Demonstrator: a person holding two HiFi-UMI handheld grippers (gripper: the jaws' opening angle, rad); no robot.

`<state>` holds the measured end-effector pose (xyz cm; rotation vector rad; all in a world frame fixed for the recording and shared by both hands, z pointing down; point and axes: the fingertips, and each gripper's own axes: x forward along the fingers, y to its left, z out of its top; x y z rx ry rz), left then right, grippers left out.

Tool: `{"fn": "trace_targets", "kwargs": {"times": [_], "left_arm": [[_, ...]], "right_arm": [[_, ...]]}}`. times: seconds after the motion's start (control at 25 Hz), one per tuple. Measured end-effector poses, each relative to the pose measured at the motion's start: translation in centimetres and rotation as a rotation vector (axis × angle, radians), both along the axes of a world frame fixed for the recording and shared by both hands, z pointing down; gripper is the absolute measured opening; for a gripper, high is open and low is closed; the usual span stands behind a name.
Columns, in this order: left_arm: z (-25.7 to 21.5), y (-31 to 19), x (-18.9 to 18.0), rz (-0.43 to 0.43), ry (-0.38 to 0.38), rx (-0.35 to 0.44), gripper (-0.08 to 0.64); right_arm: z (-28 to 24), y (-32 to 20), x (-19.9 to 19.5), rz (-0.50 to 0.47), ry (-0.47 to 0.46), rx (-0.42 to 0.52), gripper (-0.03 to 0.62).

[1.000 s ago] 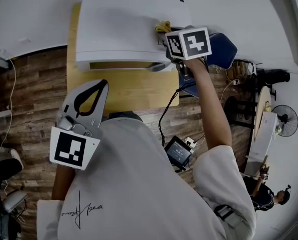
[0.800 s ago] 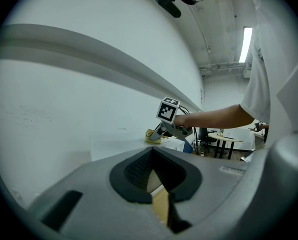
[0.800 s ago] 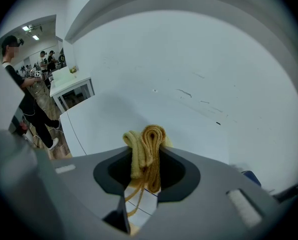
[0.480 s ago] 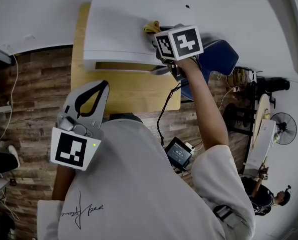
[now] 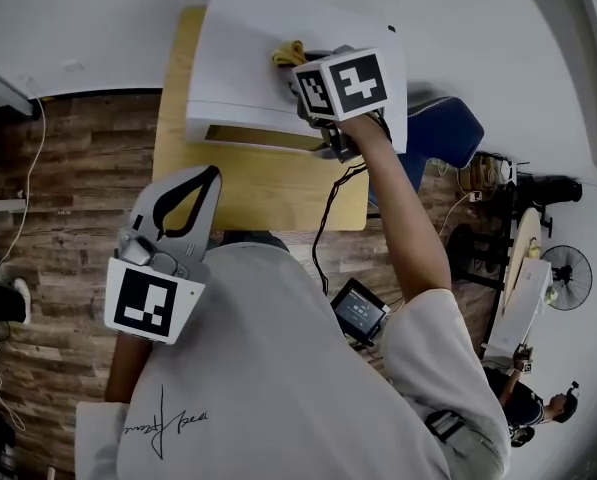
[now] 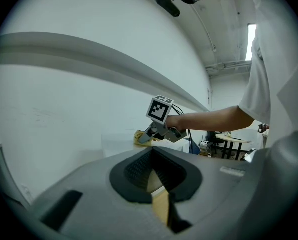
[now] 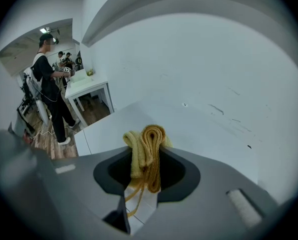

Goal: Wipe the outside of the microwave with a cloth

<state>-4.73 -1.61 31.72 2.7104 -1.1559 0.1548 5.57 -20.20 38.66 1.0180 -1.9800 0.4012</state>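
Observation:
A white microwave (image 5: 268,38) stands on a wooden table (image 5: 248,183) against the wall. My right gripper (image 5: 300,68) is shut on a yellow cloth (image 5: 287,52) and presses it on the microwave's top, right of the middle. In the right gripper view the folded cloth (image 7: 147,151) sticks out from between the jaws over the white top (image 7: 203,129). My left gripper (image 5: 210,176) is held back near the person's chest, over the table's front edge, shut and empty. The left gripper view shows the right gripper (image 6: 148,136) and the cloth (image 6: 139,134) on the microwave (image 6: 116,144).
A blue chair (image 5: 443,128) stands to the right of the table. A black cable (image 5: 328,228) hangs from the right gripper to a small screen device (image 5: 358,308). A fan (image 5: 568,263) and other furniture stand at the far right. A person (image 7: 46,84) stands beside a white table (image 7: 86,86).
My right gripper has slid the cloth to the left across the microwave's top, away from its right edge. The left gripper has kept its place.

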Motion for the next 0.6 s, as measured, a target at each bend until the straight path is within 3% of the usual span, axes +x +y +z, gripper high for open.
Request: {"fn": "trace_targets", "kwargs": {"times": [0.6], "left_arm": [[-0.2, 0.3, -3.9, -0.120, -0.022, 0.005, -0.008]], "right_arm": [[0.0, -0.4, -8.8, -0.175, -0.026, -0.007, 0.121]]}}
